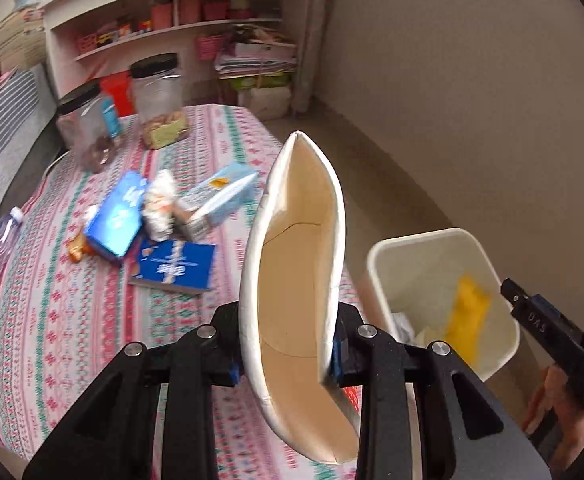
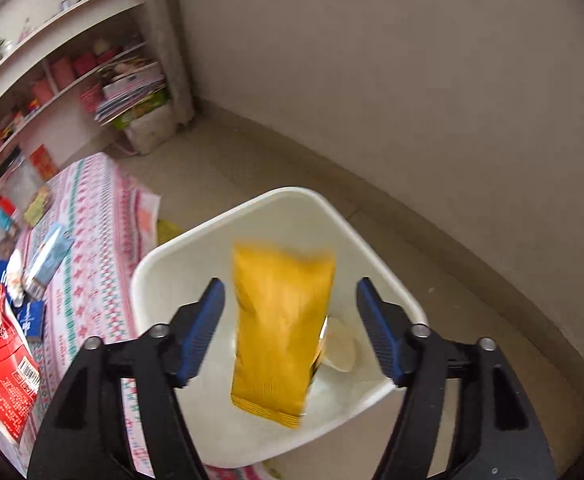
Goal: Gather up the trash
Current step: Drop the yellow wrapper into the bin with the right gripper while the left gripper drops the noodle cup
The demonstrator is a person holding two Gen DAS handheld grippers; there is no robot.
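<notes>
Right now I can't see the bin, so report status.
Left gripper shut on paper cup. Right gripper open, yellow packet dropping into white bin. Nothing blocking.

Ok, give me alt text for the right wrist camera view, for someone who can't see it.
A blurred yellow snack packet sits between the open right tongs, untouched by either finger, over a white bin. The bin stands on the floor beside a table with a patterned cloth.

Matt paper cup [image 1: 295,248], glossy wrapper [image 2: 280,332]
</notes>
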